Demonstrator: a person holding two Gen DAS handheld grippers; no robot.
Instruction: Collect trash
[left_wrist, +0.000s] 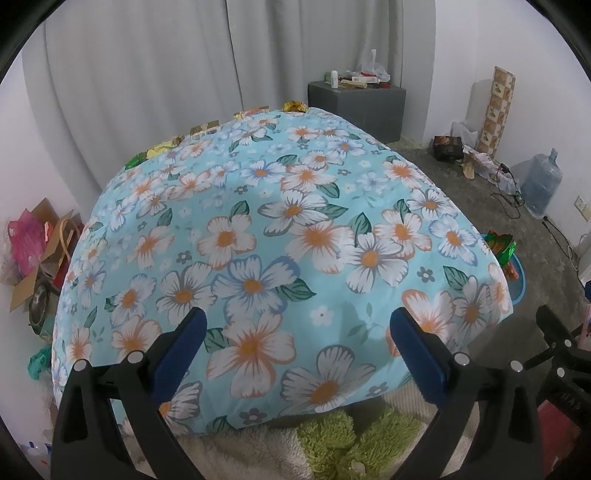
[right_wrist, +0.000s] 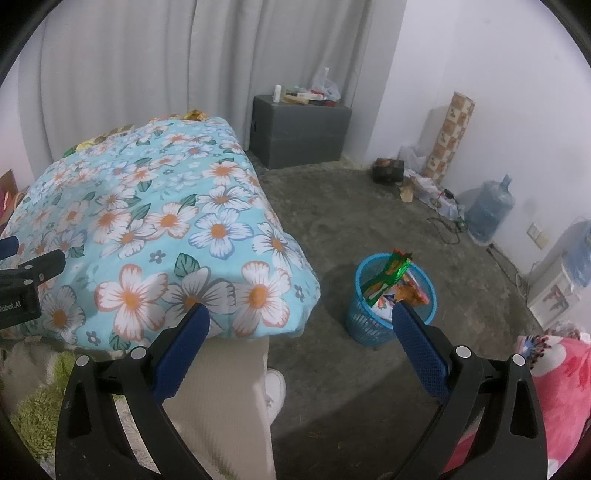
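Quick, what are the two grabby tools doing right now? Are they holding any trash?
Left tool: open, holding nothing.
Right tool: open, holding nothing.

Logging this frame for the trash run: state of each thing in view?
Left tool: open, empty.
Right tool: open, empty.
Blue plastic mesh wastebasket: upright on floor, wrappers poking above rim.
Shiny snack wrappers: lying along far edge of table.
Blue floral tablecloth: spread over table.
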